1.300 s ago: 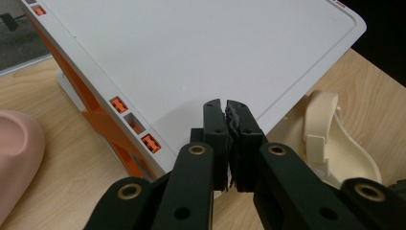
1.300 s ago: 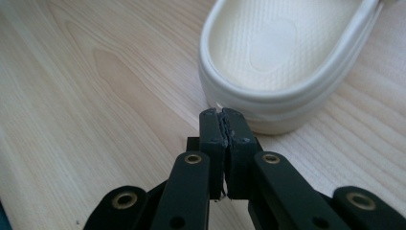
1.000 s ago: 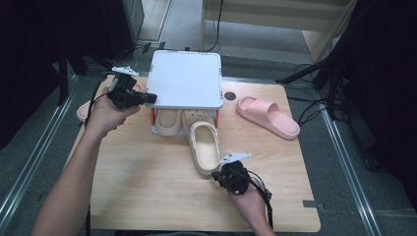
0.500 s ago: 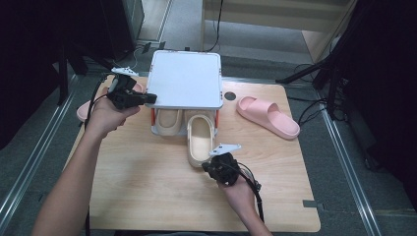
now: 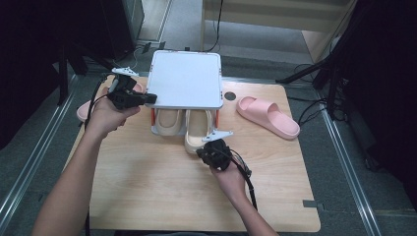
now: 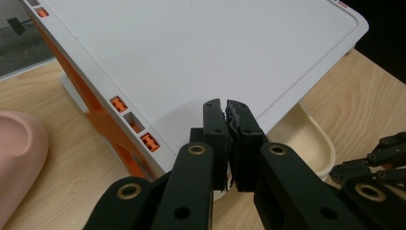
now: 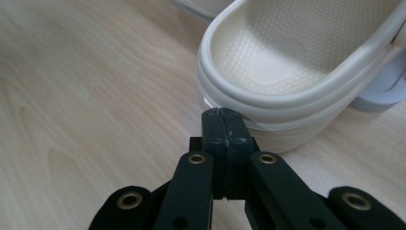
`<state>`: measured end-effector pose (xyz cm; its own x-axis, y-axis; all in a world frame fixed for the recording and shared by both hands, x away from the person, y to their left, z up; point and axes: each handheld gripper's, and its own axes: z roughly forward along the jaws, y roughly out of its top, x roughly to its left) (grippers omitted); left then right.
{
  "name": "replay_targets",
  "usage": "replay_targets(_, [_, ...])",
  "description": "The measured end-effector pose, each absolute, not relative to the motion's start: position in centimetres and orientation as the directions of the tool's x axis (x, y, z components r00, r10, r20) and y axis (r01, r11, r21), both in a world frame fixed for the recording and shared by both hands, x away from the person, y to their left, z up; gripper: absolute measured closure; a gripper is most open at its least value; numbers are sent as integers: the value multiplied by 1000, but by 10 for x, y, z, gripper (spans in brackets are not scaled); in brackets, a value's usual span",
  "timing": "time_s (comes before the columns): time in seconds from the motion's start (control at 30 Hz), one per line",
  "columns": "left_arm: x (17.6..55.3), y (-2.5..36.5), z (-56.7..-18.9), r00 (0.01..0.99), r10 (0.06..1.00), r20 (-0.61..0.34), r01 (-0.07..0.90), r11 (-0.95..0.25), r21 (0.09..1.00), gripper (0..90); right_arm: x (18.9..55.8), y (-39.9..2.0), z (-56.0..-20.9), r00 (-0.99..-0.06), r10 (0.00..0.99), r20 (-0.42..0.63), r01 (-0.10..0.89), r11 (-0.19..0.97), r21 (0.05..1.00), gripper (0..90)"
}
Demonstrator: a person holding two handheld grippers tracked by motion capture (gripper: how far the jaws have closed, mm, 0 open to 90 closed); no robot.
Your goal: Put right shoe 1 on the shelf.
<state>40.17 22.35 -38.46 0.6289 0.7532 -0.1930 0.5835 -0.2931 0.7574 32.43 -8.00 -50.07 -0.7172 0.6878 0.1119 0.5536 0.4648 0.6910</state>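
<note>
A white shoe rack (image 5: 184, 78) with orange legs stands at the back of the wooden table (image 5: 147, 182). Two cream slippers lie under it: the left one (image 5: 169, 120) and the right one (image 5: 196, 132), whose heel sticks out in front. My right gripper (image 5: 200, 152) is shut, with nothing between its pads. In the right gripper view, my right gripper's (image 7: 223, 115) tips touch the heel rim of the right cream slipper (image 7: 287, 57). My left gripper (image 5: 150, 98) is shut at the rack's front left corner. In the left gripper view, my left gripper's (image 6: 225, 106) tips rest over the white shelf top (image 6: 191, 52).
A pink slipper (image 5: 268, 115) lies on the table to the right of the rack. Another pink slipper (image 5: 83, 110) lies at the left edge behind my left hand, also in the left gripper view (image 6: 19, 163). Bare wood spreads in front of the rack.
My right gripper has moved left and toward the rack. The right cream slipper has swung from slanted to straight and slid further under the shelf. The left hand has kept still.
</note>
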Motion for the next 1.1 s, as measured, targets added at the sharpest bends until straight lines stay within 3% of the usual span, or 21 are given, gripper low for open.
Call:
replay_targets(0.47, [402,224,-385,630,751,-198,584,-290,758,864,373,-85,-503,-653,745,134,591,391,705,900])
replay_targets(0.87, [403,229,-384,607,764,-217,600,-261,756,794,372,-88,-506,-636,753,166,618,369,694,900])
replay_targets(0.93, [403,228,-383,608,761,-226,603,-258,754,768,367,-91,-506,-648,742,173,613,372,697,888])
replay_targets(1.0, [403,227,-382,625,735,-263,618,-260,742,678,360,-95,-503,-653,734,187,611,366,702,869])
replay_targets(1.03, [402,226,-380,632,724,-275,625,-267,734,591,355,-98,-501,-662,724,193,604,363,709,853])
replay_targets(1.1, [400,225,-377,636,719,-281,627,-269,731,538,349,-102,-497,-672,714,197,597,364,715,834])
